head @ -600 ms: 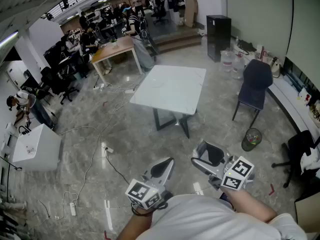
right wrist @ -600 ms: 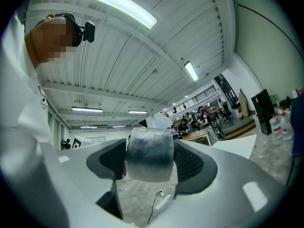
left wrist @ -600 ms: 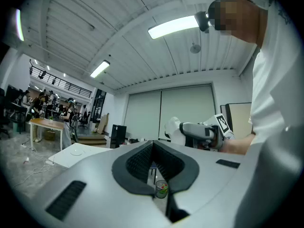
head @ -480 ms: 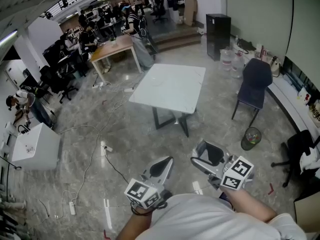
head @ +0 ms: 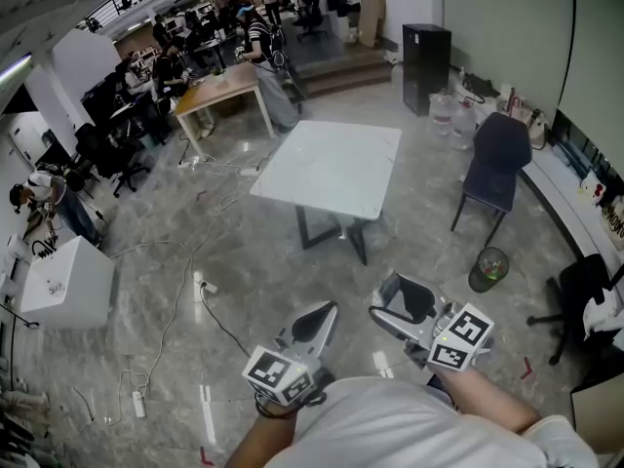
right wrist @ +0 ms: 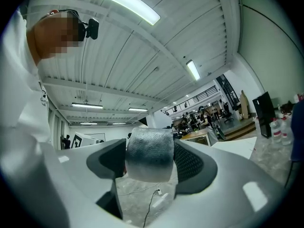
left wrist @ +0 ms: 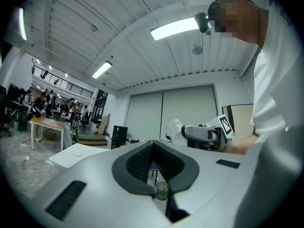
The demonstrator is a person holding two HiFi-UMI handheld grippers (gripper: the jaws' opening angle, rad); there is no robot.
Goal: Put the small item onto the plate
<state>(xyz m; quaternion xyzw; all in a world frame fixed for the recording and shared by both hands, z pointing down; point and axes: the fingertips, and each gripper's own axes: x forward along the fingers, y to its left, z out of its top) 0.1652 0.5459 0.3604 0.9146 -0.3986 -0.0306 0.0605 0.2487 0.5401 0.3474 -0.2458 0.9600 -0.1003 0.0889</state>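
White shirt (head: 390, 427) fills the near edge of the head view, and both tools are held out from it above the grey stone floor (head: 244, 261). The left tool (head: 330, 315) has its jaws pressed together, with nothing between the pads. Just to its right, the right tool (head: 390, 300) has its jaws spread wide and pinches the small grey cylinder (right wrist: 148, 155), a textured piece that spans the whole gap from pad to pad and hangs in the air, well short of the table.

A loose cable (head: 210, 305) trails across the floor. Farther out stands the white table (head: 341, 178), and the pale plate (left wrist: 77, 152) lies flat on its top. To the right of the table are a green-lined bin (head: 487, 268) and a dark chair (head: 497, 164), well apart from both tools.
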